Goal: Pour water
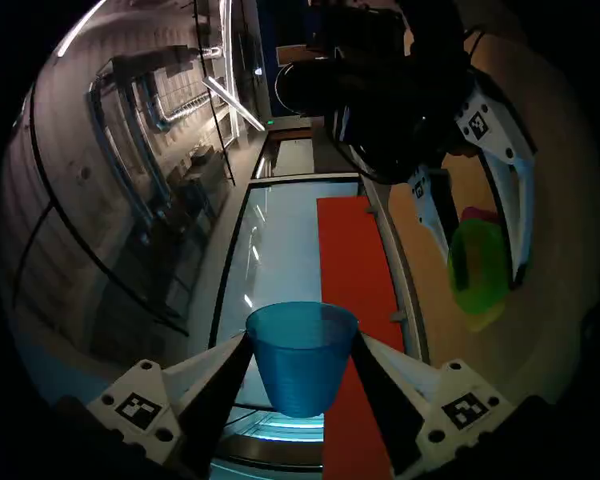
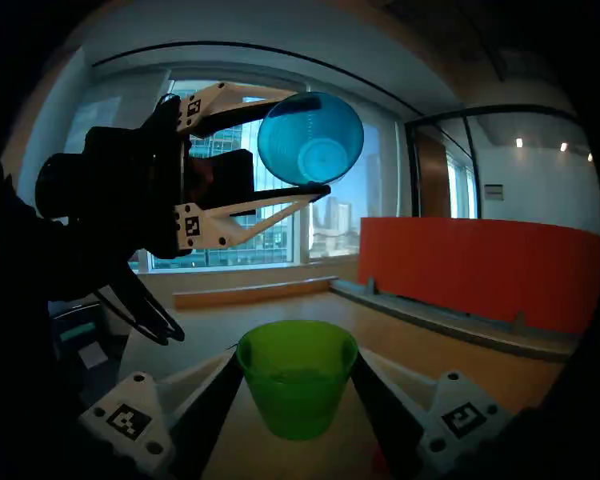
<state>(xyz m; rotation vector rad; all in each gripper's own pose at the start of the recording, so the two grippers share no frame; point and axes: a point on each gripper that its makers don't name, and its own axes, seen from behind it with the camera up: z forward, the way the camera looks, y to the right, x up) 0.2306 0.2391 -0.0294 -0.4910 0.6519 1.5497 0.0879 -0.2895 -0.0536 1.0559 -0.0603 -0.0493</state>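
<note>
Your left gripper (image 1: 300,346) is closed partway on the blue cup (image 1: 302,372), with one finger pressed against each side of its wall, low in the centre of the left gripper view. In the right gripper view that cup sits at upper centre, tipped onto its side with its open mouth turned toward the camera.

Your right gripper (image 2: 298,360) is closed to about the same width on the green cup (image 2: 298,388), a finger on each side. That cup stands upright at bottom centre of the right gripper view. You cannot tell from here whether its base touches the counter (image 2: 460,364).

The blue cup's rim is well above the green cup's rim and slightly left of it in the frame. The two are apart, with open air between them.

Ahead of the green cup the counter runs bare to a wooden sill (image 2: 252,294) under the window (image 2: 348,216). On the right of the frame a grey rail (image 2: 452,322) marks the counter's edge at the foot of the orange panel (image 2: 480,268). That side is closed off, and the room to move is forward and to the left.
</note>
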